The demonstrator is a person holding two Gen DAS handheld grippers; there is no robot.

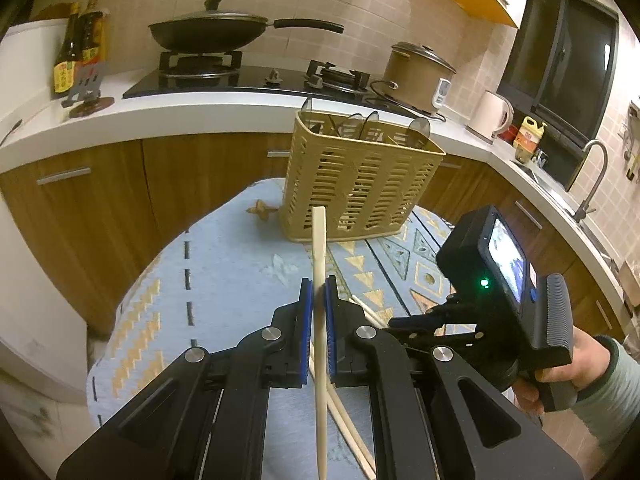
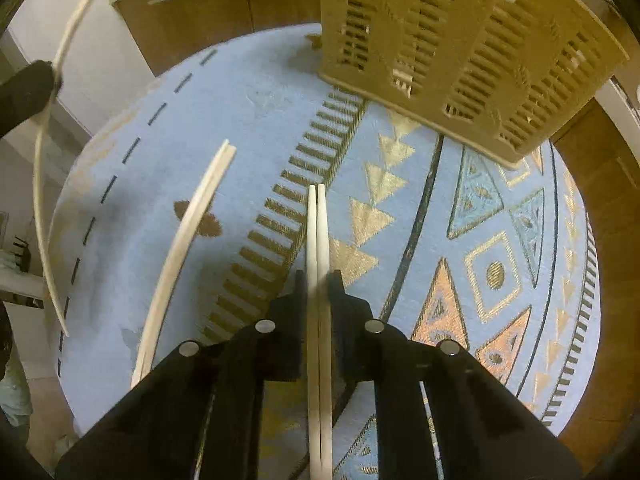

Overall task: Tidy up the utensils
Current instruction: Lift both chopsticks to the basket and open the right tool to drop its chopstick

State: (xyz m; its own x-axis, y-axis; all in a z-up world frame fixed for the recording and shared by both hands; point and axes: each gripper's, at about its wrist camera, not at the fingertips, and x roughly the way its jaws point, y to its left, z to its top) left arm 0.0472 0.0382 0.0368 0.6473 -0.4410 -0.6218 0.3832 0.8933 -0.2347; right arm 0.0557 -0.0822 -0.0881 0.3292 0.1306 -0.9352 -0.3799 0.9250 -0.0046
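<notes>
My left gripper (image 1: 319, 292) is shut on pale wooden chopsticks (image 1: 319, 248), held above the blue patterned cloth (image 1: 224, 280) and pointing at the beige slotted utensil basket (image 1: 360, 184), which holds several dark spoons (image 1: 418, 130). My right gripper (image 2: 318, 276) is shut on a pair of chopsticks (image 2: 318, 224) low over the cloth (image 2: 248, 128), short of the basket (image 2: 460, 48). Another pair of chopsticks (image 2: 188, 240) lies on the cloth to its left. The left gripper with its chopsticks (image 2: 48, 152) shows at the far left of the right wrist view.
The small table stands before a kitchen counter (image 1: 160, 116) with a hob, a wok (image 1: 208, 32), a brown cooker (image 1: 418, 72), bottles (image 1: 76, 48), a kettle (image 1: 490, 114) and a sink tap (image 1: 592, 176). The right hand-held gripper body (image 1: 504, 280) is close on the left gripper's right.
</notes>
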